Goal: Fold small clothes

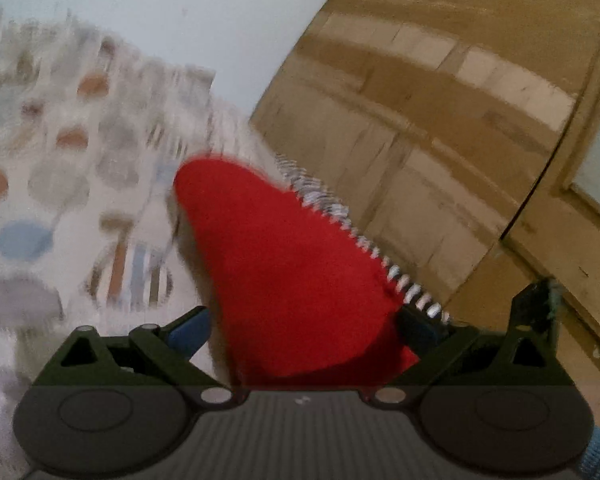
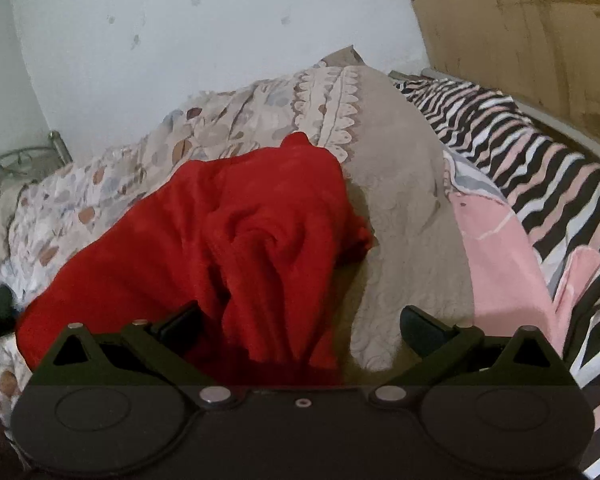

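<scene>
Bed w/ patterned quilt (image 2: pixel 220 120), pale wall behind: red garment (image 2: pixel 204 248) bunched on quilt btwn both grippers, left gripper (image 1: pixel 304 320) & right gripper (image 2: pixel 300 324) jaws apart, nothing clamped; mid-fold, likely needs regrasp of an edge next.

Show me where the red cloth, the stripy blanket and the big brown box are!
red cloth (image 2: pixel 220 240): right wrist view, on its crumpled middle.
stripy blanket (image 2: pixel 540 160): right wrist view, on the black and pink stripes.
big brown box (image 1: pixel 440 120): left wrist view, on its side.
</scene>
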Tool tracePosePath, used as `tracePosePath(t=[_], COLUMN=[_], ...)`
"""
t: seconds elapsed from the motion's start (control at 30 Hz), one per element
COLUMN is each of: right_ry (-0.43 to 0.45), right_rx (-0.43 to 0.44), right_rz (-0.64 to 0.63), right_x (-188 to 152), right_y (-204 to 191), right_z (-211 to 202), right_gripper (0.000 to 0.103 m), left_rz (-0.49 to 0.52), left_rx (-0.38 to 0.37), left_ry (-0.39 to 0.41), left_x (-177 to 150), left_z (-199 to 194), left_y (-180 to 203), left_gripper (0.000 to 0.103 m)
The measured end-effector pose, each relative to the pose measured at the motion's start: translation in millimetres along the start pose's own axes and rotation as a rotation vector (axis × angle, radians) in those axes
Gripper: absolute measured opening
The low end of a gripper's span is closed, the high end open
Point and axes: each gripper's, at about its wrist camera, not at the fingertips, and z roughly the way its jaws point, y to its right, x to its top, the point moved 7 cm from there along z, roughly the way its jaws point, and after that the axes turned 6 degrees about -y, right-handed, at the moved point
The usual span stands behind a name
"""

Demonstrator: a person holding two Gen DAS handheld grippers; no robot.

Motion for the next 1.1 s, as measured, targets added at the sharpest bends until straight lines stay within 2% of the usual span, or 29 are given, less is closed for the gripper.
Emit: tracePosePath(t=[0.07,0.13,0.33,0.5,0.63,0.7,0.83,1.1], right_ry=[-0.005,0.0,0.073,0.075,0.036,0.02,0.082,0.138], right_rx=[0.026,0.048,0.068,0.042,0.043,0.001,0.061,0.072], right_rz=[0.01,0.02,0.083,0.159,0.162,0.128,0.144,0.122], right_x=[3,9,41,61,57,49,33,28], right_y=[1,1,6,13,13,17,29,28], right_z=[-3,-9,-17,9,39,53,60,59], right_gripper=[0.102,0.102,0.102,0.102,0.102,0.102,0.102,0.102], left_rz=[-0.1,-0.146,-0.095,-0.081,-0.062,-0.051,-0.038,-0.022], left_rx=[-0.048,-0.063,-0.029,-0.019,-0.009,0.0,0.006,0.016], left_ry=[-0.044,-0.069,-0.102,-0.104,-0.094,-0.09,-0.094,-0.089], left_x=[-2,-4,-10,-11,-10,-9,-9,-9], left_z=[4,6,14,14,13,11,12,11], left_y=[-13,-19,-16,-12,-10,-9,-7,-4], left_gripper=[0.103,0.103,0.103,0.103,0.103,0.103,0.103,0.103])
